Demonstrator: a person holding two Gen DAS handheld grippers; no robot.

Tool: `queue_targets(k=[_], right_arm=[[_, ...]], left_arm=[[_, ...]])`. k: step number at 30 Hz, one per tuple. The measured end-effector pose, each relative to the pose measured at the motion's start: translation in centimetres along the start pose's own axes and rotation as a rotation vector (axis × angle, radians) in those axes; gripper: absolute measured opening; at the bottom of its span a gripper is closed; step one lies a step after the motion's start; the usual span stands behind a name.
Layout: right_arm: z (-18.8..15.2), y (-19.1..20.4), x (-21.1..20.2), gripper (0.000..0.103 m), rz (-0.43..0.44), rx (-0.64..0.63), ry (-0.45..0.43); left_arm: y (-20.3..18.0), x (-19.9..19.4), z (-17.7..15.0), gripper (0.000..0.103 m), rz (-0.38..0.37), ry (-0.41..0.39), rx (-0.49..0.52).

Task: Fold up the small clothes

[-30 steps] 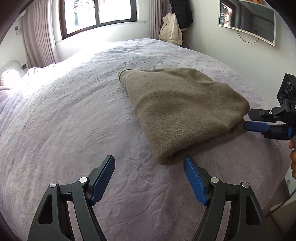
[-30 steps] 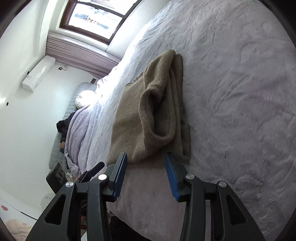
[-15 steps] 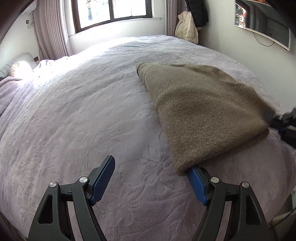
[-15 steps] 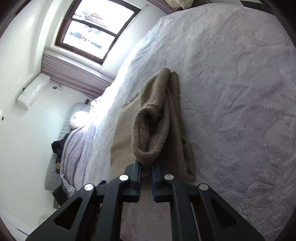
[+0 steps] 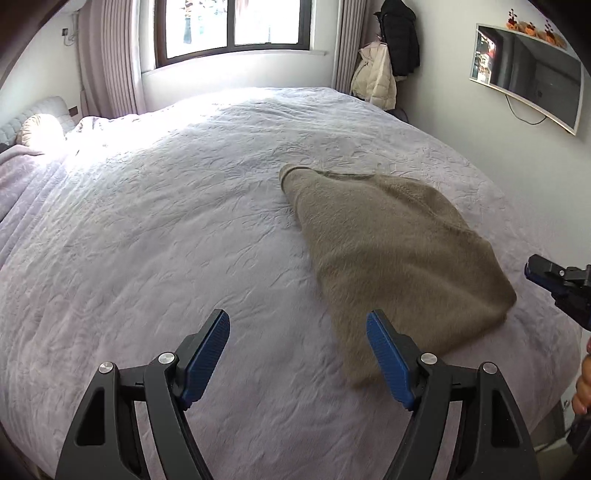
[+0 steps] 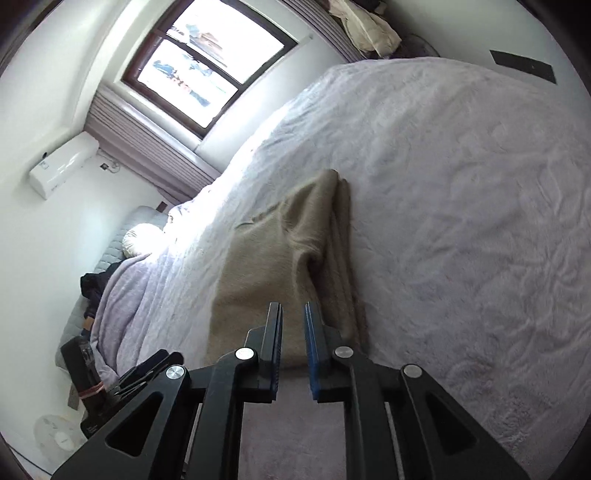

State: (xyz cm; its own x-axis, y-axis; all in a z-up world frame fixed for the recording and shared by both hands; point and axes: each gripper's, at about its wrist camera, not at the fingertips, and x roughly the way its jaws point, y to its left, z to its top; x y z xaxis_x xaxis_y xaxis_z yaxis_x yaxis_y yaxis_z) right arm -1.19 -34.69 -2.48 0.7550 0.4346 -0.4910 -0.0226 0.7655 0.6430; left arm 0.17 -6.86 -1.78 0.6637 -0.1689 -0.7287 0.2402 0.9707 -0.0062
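Observation:
A folded tan fleece garment (image 5: 399, 251) lies flat on the lilac bedspread (image 5: 166, 229), right of the middle. My left gripper (image 5: 297, 354) is open and empty, hovering above the bed just left of the garment's near corner. My right gripper (image 6: 293, 332) has its jaws a narrow gap apart with nothing between them, just off the garment's near edge (image 6: 258, 288). The right gripper also shows at the right edge of the left wrist view (image 5: 561, 288), clear of the cloth.
The bed's near edge drops off at the right (image 5: 554, 387). A pillow (image 5: 40, 127) and a bunched blanket (image 6: 122, 295) lie at the head. A window (image 5: 236, 26), hanging coats (image 5: 384, 70), a wall screen (image 5: 528, 74) and an air conditioner (image 6: 61, 168) ring the room.
The right gripper, shut on the garment's edge half a second ago, has let go and backed off; the cloth now lies flat. The left gripper has pulled back and left.

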Motion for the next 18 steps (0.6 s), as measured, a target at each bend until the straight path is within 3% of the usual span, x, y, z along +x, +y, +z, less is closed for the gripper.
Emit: queue_targets(k=[3,6,8,9,12,18], right_arm=[[0.6,0.9,1.9,0.015,-0.012,-0.011,0.008],[0.7,0.4,3.8,0.015,-0.04,0.003,0.018],[0.3,-1.1,5.0,0.015,-0.083,0.049,0.054],[0.1,-1.9,5.6,0.009,-0.101,0.083,0.071],[-1.2,-4.8,5.6,0.002,-0.026,0.188,0.068],[-2.1,-4.6,4.3,0.002,-0.007,0.136,0.078]], left_arm=[[-1.5,3.0,0.2,0.078,0.031,0.071,0.01],[-1.5,4.8,-1.0,0.078,0.007,0.145,-0.047],[-1.0,5.2,-1.6,0.083,-0.006,0.154,-0.089],[-0.8,5.2,-1.7,0.086,-0.006,0.154,-0.095],[-0.8,5.1,-2.0,0.086,-0.013,0.161,-0.078],[-1.3,4.5,-1.9,0.086,0.015,0.154,-0.041]])
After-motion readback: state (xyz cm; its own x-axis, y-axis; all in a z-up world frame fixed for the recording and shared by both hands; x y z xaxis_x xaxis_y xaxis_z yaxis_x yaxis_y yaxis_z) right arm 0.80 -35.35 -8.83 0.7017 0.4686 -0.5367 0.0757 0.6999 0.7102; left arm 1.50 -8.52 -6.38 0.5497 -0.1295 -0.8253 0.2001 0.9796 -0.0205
